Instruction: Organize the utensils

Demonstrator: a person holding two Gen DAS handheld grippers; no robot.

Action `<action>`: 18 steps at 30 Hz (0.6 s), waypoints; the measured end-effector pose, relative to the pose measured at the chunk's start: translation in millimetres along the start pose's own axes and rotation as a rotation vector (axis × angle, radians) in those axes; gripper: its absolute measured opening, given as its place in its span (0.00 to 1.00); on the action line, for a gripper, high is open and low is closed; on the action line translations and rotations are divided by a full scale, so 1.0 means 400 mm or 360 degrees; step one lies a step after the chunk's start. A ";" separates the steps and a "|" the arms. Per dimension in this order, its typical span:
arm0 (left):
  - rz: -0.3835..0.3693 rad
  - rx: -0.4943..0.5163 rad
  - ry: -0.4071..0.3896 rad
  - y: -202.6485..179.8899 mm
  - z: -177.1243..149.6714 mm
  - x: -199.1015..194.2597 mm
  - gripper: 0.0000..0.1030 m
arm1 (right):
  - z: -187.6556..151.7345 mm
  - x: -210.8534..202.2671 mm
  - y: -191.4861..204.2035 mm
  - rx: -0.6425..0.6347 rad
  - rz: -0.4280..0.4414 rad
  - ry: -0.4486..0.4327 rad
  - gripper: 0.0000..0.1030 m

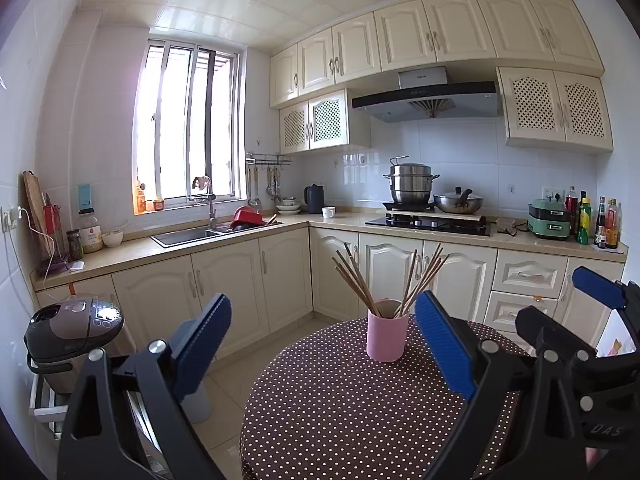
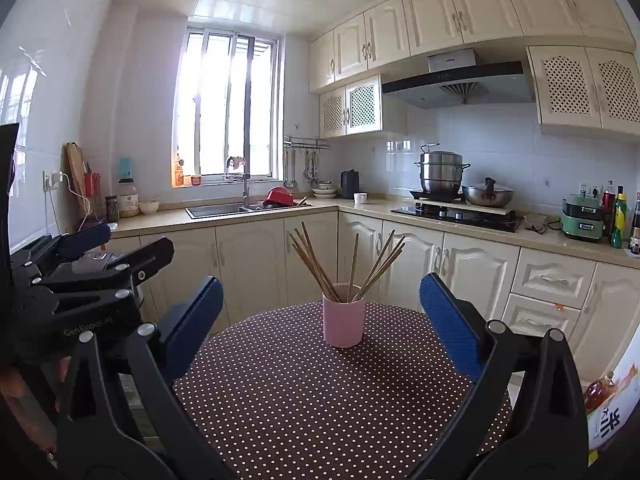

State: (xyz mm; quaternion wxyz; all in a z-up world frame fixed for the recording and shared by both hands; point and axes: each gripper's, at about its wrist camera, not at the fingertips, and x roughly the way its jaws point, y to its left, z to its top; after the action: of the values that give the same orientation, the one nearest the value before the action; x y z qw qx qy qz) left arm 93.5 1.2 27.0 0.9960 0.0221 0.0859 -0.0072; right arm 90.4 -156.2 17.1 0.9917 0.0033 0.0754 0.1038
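A pink cup stands upright on a round table with a brown polka-dot cloth. Several wooden chopsticks fan out of it. My left gripper is open, held back from the cup with nothing between its blue pads. My right gripper is open too, empty and also short of the cup. In the left wrist view the right gripper shows at the right edge. The left gripper shows at the left of the right wrist view.
Cream kitchen cabinets and a counter run behind the table, with a sink, a stove and pots. A rice cooker sits low at the left. A bottle lies low at the right.
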 end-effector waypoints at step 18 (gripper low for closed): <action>0.0008 0.0002 0.0004 0.003 0.002 -0.003 0.89 | -0.005 -0.002 0.001 0.0002 -0.0003 0.0007 0.94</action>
State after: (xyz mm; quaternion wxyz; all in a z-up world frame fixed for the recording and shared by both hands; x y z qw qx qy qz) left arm 92.5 2.2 28.0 0.9959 0.0228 0.0871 -0.0046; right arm 89.4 -156.1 15.2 0.9916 0.0038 0.0778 0.1030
